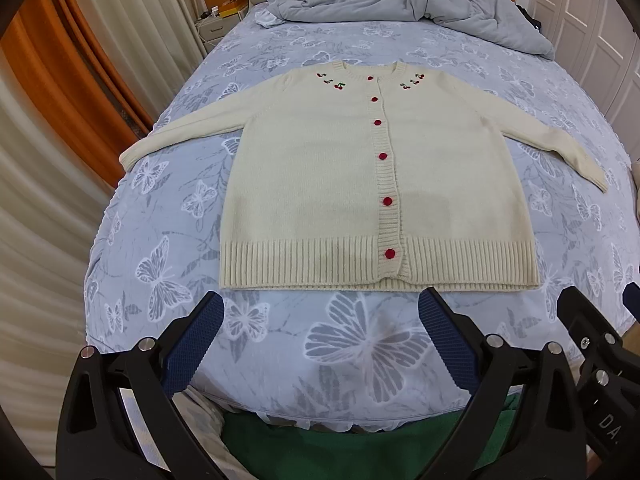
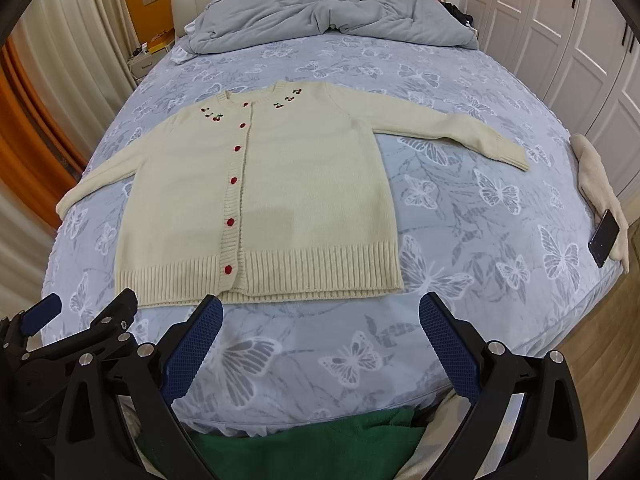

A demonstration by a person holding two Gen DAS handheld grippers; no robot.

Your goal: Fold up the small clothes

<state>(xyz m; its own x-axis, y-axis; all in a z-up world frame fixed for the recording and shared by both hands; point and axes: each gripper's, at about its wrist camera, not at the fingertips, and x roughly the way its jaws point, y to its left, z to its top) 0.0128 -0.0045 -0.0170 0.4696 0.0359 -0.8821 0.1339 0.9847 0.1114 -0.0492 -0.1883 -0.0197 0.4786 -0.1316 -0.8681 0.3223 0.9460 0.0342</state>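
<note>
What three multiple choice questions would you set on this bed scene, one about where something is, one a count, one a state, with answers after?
1. Where does the phone lie?
A. on the cardigan
B. near the bed's right edge
C. on the duvet

2. How many red buttons show on the cardigan?
A. three
B. six
C. nine

3. How do the left tongs and right tongs stand?
A. both open, empty
B. both shut on a sleeve
C. one gripping the hem

Answers: 1 B, it rests beside a cream cloth at that edge. 2 B, six run down the front band. 3 A, their pads stand apart above the sheet.
</note>
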